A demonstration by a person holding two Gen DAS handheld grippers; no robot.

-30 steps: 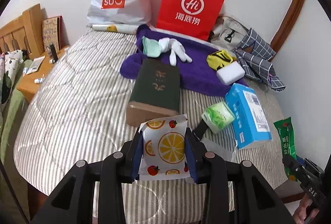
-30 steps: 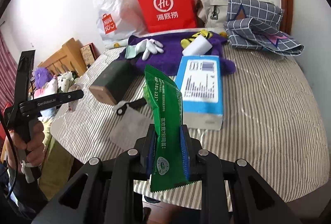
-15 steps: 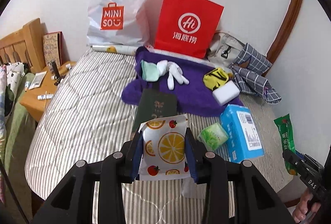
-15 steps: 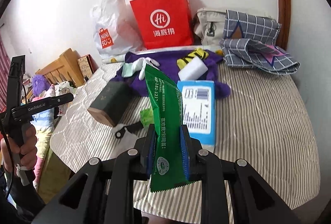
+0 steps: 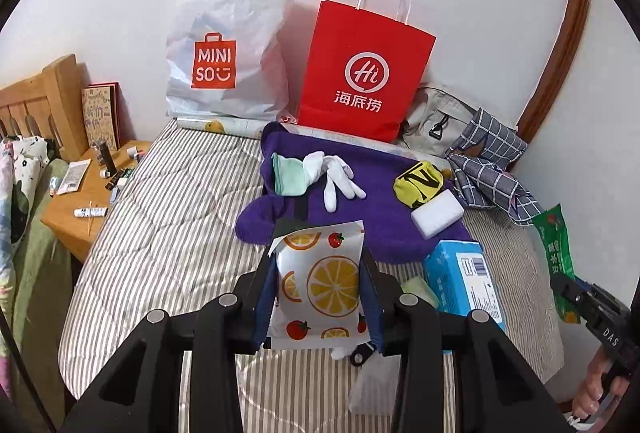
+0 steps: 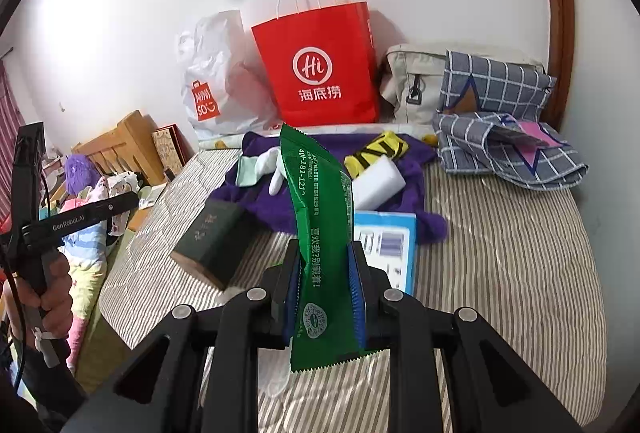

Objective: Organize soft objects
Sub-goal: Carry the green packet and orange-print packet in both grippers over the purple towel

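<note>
The fruit-print pouch (image 5: 320,281), white with orange slices and small tomatoes, stands upright between the blue pads of the left hand-held gripper (image 5: 320,285), which pinches it at both side edges above the striped bed (image 5: 160,241). The green snack packet (image 6: 324,245) is pinched the same way in the right hand-held gripper (image 6: 324,289), its serrated lower edge hanging below the pads and its top tilted toward the wall; in the left wrist view this packet shows at the far right edge, well off the mattress. Below and beyond the two held items, the blue tissue box (image 5: 460,277) lies on the bed just beside a purple plush blanket (image 5: 380,201). On that blanket rest a white glove (image 5: 336,173), a mint-green cloth (image 5: 288,173) touching it, a yellow-and-black pouch (image 5: 420,183) and a white sponge block (image 5: 438,213). A dark green box (image 6: 212,237) lies on the stripes near the blanket's left edge. Against the wall stand a red paper bag (image 5: 364,73) and a white plastic shopping bag (image 5: 228,49), with a beige bag (image 6: 412,81) and folded checked cloth (image 6: 500,137) to the right.
</note>
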